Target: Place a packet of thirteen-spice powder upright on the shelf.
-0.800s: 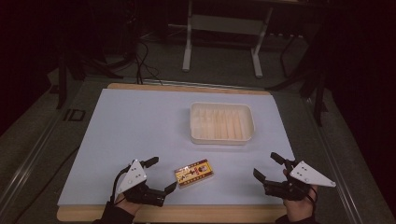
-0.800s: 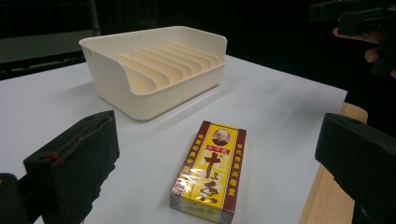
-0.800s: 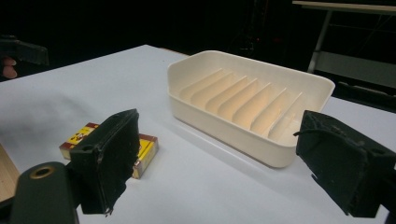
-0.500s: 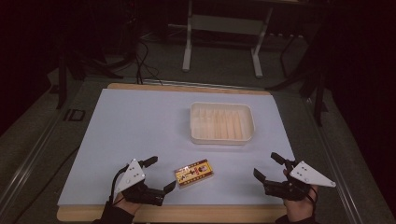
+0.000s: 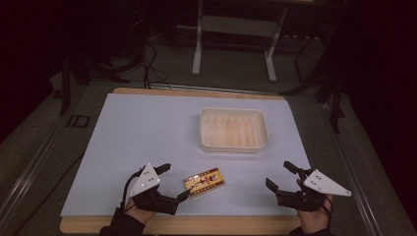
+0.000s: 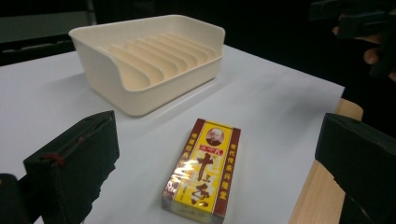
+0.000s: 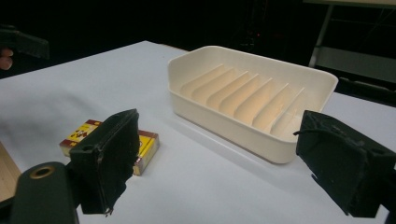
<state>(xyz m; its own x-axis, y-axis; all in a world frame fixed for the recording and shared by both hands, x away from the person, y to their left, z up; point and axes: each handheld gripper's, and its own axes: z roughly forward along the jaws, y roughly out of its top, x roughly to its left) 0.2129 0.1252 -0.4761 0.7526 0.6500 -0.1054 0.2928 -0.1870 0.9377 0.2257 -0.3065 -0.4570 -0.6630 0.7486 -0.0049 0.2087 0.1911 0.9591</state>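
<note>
High view – surface: a wooden surface [image 5: 162,227] covered by a large pale-blue sheet [image 5: 142,132], standing on a dark floor with cables and a white metal frame [image 5: 233,37] behind it.
Tray: a cream plastic rectangular tray with a ribbed floor [image 5: 233,130] sits right of centre on the sheet; in both gripper views its ridges run across the bottom and it holds nothing.
Left hand-held gripper: the left hand-held gripper [image 5: 174,183], with its grey three-cornered plate on top, lies low at the near-left edge – jaws spread apart and gripping nothing, their tips just beside the box.
Right hand-held gripper: the right hand-held gripper [image 5: 280,176] rests at the near-right edge, jaws likewise parted and empty, well apart from the box.
Box: a small flat yellow-and-maroon cardboard box with printed characters [image 5: 205,180] lies face up on the sheet, nearer than the tray and between the two grippers; in the left gripper view it lies between the black jaws, untouched.
</note>
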